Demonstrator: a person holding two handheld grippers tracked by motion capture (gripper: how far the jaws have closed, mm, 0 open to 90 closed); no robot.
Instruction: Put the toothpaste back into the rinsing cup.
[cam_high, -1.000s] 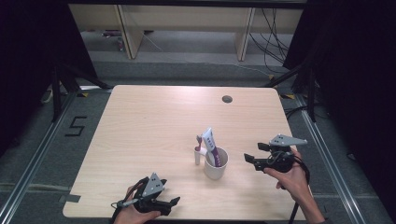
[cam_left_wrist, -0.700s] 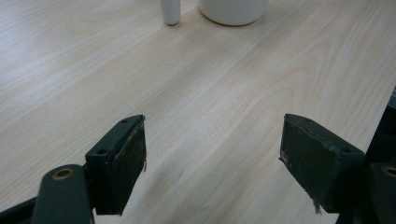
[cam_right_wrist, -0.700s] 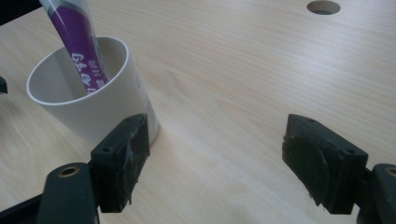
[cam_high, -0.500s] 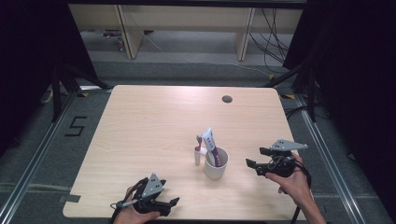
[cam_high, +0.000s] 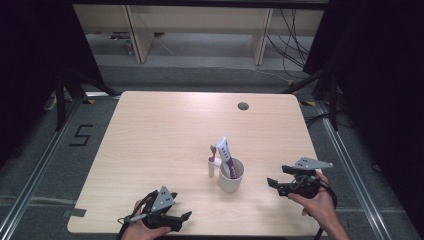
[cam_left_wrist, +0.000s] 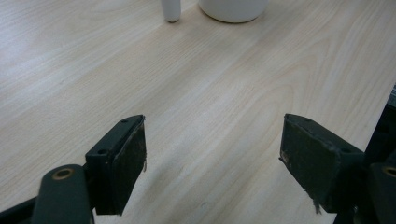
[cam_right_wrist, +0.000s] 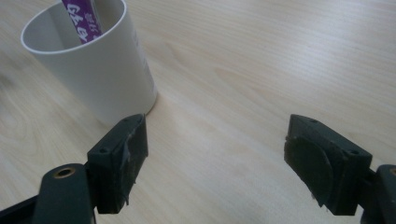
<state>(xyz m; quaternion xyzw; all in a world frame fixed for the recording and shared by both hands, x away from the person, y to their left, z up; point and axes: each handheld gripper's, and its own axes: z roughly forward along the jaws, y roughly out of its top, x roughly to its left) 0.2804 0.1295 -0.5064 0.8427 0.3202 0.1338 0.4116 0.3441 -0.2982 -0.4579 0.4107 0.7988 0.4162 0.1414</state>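
**Inspector:** Right gripper (cam_high: 276, 184) has its jaws spread wide, holding nothing, just beside the cup (cam_high: 231, 175). Left gripper (cam_high: 185, 217) likewise gapes empty at the near edge of the tabletop (cam_high: 150, 130).

**Onlooker:** What's the risk?

**Inspector:** I'd judge a sideways knock from that near jaw could tip the cup; it looks light and top-heavy.

**Onlooker:** And the cup itself?

**Inspector:** White, upright, mid-tabletop, a purple tube (cam_high: 225, 151) leaning out of it, a small white piece (cam_high: 212, 167) standing touching or just beside it.

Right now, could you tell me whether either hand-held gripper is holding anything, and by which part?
Nothing is held: the left hand-held gripper and right hand-held gripper are both open over bare table.
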